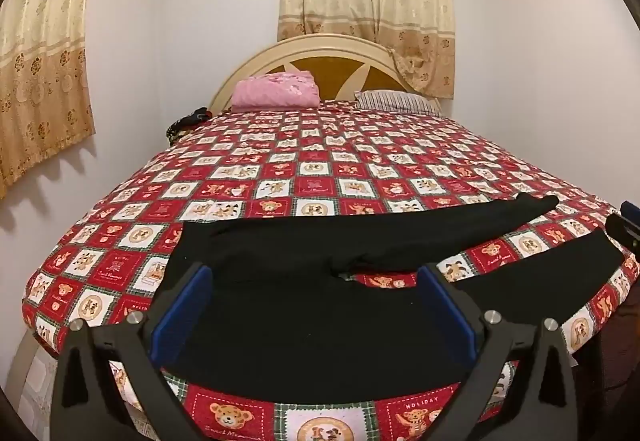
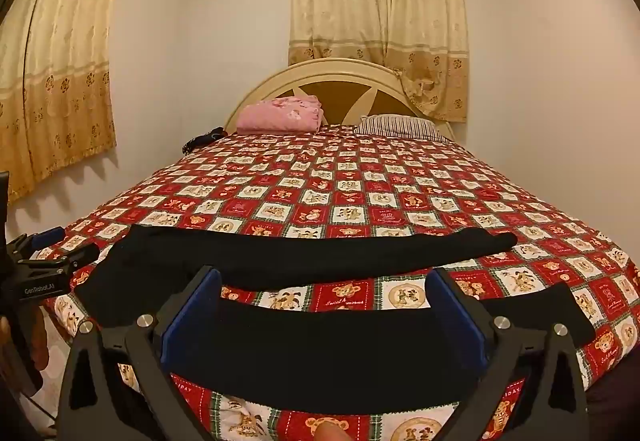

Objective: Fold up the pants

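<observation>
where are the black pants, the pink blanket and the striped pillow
black pants [image 1: 304, 321]: left wrist view, on the wide upper part between the open fingers
pink blanket [image 1: 276, 89]: left wrist view, middle of the folded bundle
striped pillow [image 2: 396, 127]: right wrist view, its top face

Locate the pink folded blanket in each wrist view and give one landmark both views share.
Left wrist: the pink folded blanket lies at the head of the bed, upper centre-left, before the headboard.
Right wrist: pink folded blanket, again upper centre-left against the headboard.
Shared landmark: the striped pillow just right of it.
</observation>
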`<state>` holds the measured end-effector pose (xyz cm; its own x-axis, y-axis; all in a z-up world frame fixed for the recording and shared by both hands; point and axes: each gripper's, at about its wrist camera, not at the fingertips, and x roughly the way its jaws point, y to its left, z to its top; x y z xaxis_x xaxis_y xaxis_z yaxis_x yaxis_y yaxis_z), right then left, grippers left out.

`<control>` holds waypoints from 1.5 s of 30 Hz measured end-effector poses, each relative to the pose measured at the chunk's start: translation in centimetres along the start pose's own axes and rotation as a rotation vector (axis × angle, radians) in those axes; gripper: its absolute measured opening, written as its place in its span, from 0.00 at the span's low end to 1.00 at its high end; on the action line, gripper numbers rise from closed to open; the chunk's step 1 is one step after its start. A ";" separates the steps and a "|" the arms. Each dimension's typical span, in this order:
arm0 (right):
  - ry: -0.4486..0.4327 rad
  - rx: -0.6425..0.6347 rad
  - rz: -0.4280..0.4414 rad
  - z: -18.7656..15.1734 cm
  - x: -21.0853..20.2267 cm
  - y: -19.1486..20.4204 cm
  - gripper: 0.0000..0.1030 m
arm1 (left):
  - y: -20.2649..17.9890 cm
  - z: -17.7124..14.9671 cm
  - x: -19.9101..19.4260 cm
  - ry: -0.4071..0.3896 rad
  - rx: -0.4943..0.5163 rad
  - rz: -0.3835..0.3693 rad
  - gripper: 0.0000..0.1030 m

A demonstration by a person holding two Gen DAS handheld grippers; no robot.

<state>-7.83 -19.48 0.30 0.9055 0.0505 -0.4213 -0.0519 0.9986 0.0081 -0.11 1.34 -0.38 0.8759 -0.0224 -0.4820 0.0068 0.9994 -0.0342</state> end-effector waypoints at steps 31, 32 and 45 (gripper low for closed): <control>-0.002 -0.010 0.001 0.0 -0.2 0.0 0.99 | -0.3 0.8 -0.1 -0.011 0.032 0.021 1.00; -0.001 -0.010 0.000 0.0 -0.2 0.0 0.99 | -0.4 0.7 -0.1 -0.010 0.033 0.021 1.00; 0.004 -0.020 0.002 -0.1 -0.2 0.3 0.99 | -0.3 0.6 -0.2 -0.012 0.032 0.017 1.00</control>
<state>-8.06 -19.16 0.33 0.9037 0.0524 -0.4249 -0.0620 0.9980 -0.0088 0.06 1.04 0.27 0.8817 -0.0049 -0.4718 0.0067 1.0000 0.0022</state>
